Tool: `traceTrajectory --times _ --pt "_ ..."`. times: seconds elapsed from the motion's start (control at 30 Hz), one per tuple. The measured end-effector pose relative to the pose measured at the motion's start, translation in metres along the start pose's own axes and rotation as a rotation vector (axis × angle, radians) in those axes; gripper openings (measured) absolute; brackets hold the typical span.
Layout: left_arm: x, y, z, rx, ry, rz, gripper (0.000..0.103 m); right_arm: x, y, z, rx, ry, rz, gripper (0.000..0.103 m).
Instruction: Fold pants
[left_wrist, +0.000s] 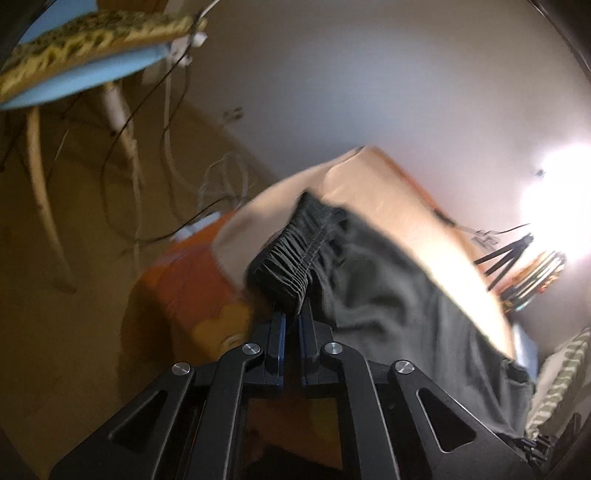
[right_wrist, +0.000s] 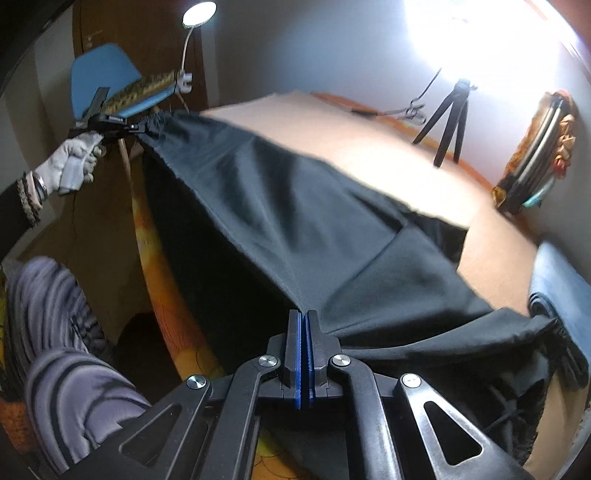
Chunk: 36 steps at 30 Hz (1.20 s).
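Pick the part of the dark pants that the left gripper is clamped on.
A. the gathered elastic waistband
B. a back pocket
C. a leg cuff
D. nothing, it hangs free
A: in the left wrist view the left gripper has its jaws closed on the ruched elastic waistband of the pants, and the right wrist view shows the same end pinched beside the gloved hand.

Left wrist view: mounted behind left tongs (left_wrist: 291, 314), aimed steeply down along fingers, close on pants (left_wrist: 369, 288) waistband, bed (left_wrist: 388, 199) edge and floor beyond. Right wrist view: behind right tongs (right_wrist: 304, 314), aimed down across bed (right_wrist: 369, 147), close on fabric (right_wrist: 295, 221). Shared: pants, bed, blue chair (left_wrist: 74, 77) (right_wrist: 107, 74), tripod (left_wrist: 506, 254) (right_wrist: 448, 122).
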<state>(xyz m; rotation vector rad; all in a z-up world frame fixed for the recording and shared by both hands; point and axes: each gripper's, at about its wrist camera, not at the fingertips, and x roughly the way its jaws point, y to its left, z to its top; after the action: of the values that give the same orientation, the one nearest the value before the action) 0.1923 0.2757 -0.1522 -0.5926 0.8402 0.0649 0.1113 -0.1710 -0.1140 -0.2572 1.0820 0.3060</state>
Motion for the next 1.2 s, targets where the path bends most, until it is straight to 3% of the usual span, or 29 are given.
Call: traceTrajectory --times 0.07,0.17,0.27,0.33,0.47,0.6,0.7,0.8,0.9,1.03,1.2 --pt "0.000 0.002 -0.002 0.000 0.010 0.010 0.010 0.006 -0.002 -0.003 0.014 0.013 0.006 0.000" --pt "-0.008 -0.001 -0.002 0.033 0.003 0.057 0.022 0.012 -0.001 -0.010 0.009 0.035 0.012 0.000" --pt "-0.022 -0.005 0.000 0.061 -0.013 0.098 0.030 0.013 -0.005 -0.017 0.031 0.044 0.037 0.009" --pt "-0.033 -0.008 0.002 0.075 -0.031 0.113 0.030 0.004 -0.009 -0.022 0.076 0.013 0.052 0.029" --pt "-0.061 -0.035 0.004 0.164 -0.087 0.106 0.030 -0.027 -0.024 -0.037 0.203 -0.087 0.092 0.036" --pt "-0.082 -0.085 -0.002 0.285 -0.107 0.031 0.030 -0.062 -0.046 -0.060 0.343 -0.185 0.069 0.046" --pt "-0.090 -0.133 -0.014 0.390 -0.098 -0.048 0.030 -0.083 -0.072 -0.081 0.457 -0.231 0.047 0.046" --pt "-0.090 -0.181 -0.030 0.478 -0.064 -0.135 0.031 -0.099 -0.102 -0.104 0.565 -0.257 0.004 0.046" --pt "-0.083 -0.226 -0.047 0.551 -0.023 -0.215 0.050 -0.112 -0.128 -0.120 0.641 -0.271 -0.030 0.050" --pt "-0.065 -0.281 -0.072 0.614 0.052 -0.318 0.051 -0.122 -0.156 -0.129 0.717 -0.278 -0.071 0.062" --pt "-0.046 -0.351 -0.124 0.737 0.146 -0.412 0.051 -0.128 -0.196 -0.120 0.804 -0.305 -0.086 0.066"
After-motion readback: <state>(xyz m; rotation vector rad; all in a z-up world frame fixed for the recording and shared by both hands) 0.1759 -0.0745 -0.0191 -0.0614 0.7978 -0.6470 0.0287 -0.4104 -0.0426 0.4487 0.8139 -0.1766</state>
